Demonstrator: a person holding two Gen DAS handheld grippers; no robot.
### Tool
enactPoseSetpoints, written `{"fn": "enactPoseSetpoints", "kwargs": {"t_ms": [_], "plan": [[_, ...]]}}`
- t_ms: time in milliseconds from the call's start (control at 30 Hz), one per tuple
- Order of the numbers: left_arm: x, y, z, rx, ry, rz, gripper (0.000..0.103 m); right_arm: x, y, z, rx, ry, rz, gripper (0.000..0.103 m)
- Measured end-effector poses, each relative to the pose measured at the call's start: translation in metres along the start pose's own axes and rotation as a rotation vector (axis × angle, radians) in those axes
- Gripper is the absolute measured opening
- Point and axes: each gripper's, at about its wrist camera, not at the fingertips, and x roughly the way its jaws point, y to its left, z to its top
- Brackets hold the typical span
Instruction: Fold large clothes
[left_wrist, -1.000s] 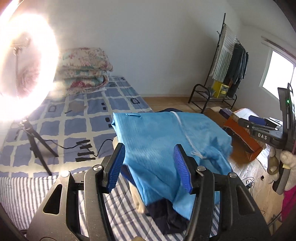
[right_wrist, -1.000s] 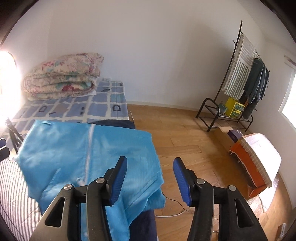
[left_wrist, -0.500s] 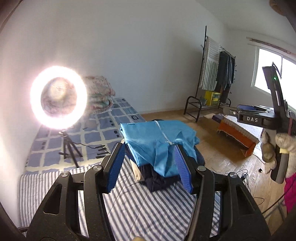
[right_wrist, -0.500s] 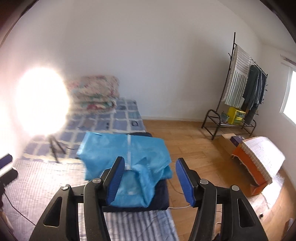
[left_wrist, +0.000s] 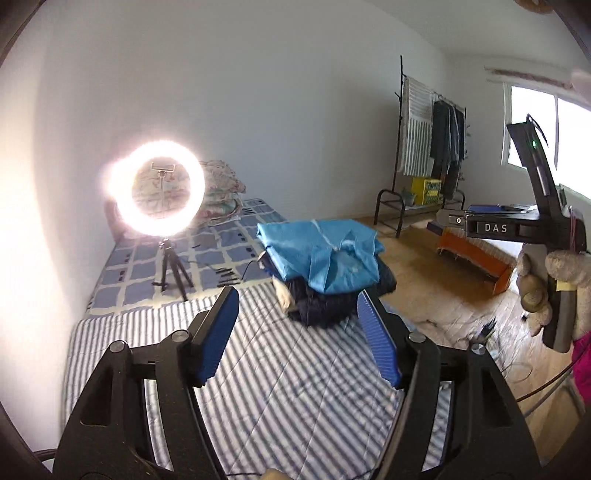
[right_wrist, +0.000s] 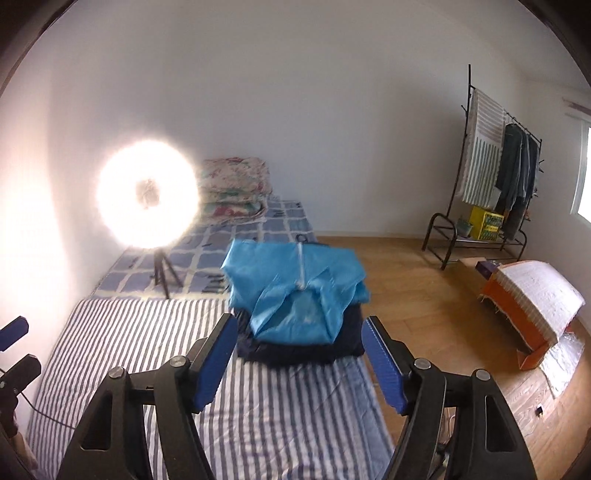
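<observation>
Both jaws are opening, nothing between them: left gripper (left_wrist: 299, 334), right gripper (right_wrist: 299, 363). One blue garment (right_wrist: 295, 291) is seen folded atop one dark garment (right_wrist: 299, 349) at the striped mattress (right_wrist: 258, 417) edge. Risk: stack could be tipped floorward by a careless pass. One ring light (right_wrist: 147, 194) is counted.

Garments under blue jacket (right_wrist: 295, 291) mostly hidden

striped mattress (right_wrist: 155, 347) carries a folded stack (right_wrist: 299, 347), blue garment (right_wrist: 295, 295) on top.
</observation>
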Motion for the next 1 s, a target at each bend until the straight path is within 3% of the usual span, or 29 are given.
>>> {"fn": "enactPoseSetpoints", "kwargs": {"t_ms": [67,200,400,533,700,1000], "plan": [[-0.01,-0.003,-0.014,0.006,-0.001,0.001,0.073,-0.009,0.006,-0.019,0.002,-0.002,-0.005,0.086],[-0.021,-0.006,-0.044,0.009,0.012,0.008,0.076,-0.017,0.023,-0.054,-0.008,0.003,-0.017,0.088],[-0.027,-0.015,-0.077,0.026,0.015,0.017,0.078,-0.027,0.026,-0.09,0.075,-0.046,-0.024,0.102],[-0.02,-0.019,-0.09,0.019,0.03,-0.003,0.087,-0.021,0.032,-0.106,0.093,-0.071,-0.04,0.103],[-0.004,-0.019,-0.106,0.062,0.072,0.027,0.088,-0.009,0.03,-0.12,0.141,-0.095,-0.051,0.103],[0.016,-0.022,-0.123,0.068,0.114,0.044,0.089,0.008,0.032,-0.141,0.115,-0.076,-0.077,0.103]]}}
